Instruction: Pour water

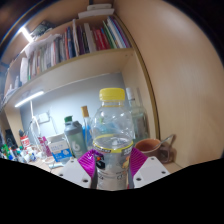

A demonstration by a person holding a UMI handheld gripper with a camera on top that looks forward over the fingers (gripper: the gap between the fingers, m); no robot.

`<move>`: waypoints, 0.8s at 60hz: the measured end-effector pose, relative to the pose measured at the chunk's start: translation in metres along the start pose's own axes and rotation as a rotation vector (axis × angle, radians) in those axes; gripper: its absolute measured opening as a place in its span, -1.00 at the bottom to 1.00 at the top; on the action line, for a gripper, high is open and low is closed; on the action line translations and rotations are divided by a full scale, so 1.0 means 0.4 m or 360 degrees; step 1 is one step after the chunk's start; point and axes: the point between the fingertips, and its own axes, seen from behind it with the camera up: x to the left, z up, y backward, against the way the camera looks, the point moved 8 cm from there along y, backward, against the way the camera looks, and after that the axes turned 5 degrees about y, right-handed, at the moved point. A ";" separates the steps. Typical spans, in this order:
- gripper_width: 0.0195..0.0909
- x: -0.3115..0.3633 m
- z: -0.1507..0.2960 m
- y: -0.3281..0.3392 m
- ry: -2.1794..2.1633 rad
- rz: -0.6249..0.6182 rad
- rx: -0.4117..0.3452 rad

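Bottle held upright between fingers, long axis vertical, yellow cap on top. Gripper clamped on bottle's lower body. Cup seen just right, beyond bottle; tilt toward it required.

Your gripper shows two pale, whitish fingers at the bottom, each faced with a magenta pad.
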 end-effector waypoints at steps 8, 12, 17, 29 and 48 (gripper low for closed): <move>-0.35 -0.007 -0.085 -0.030 0.0106 0.0008 0.0088; -0.35 0.004 -0.104 -0.033 0.0214 0.0031 0.0088; -0.35 0.014 -0.113 -0.031 0.0361 0.0015 0.0084; -0.35 0.016 -0.116 -0.029 0.0363 0.0005 0.0074; -0.21 0.018 -0.116 -0.027 0.0369 0.0002 0.0047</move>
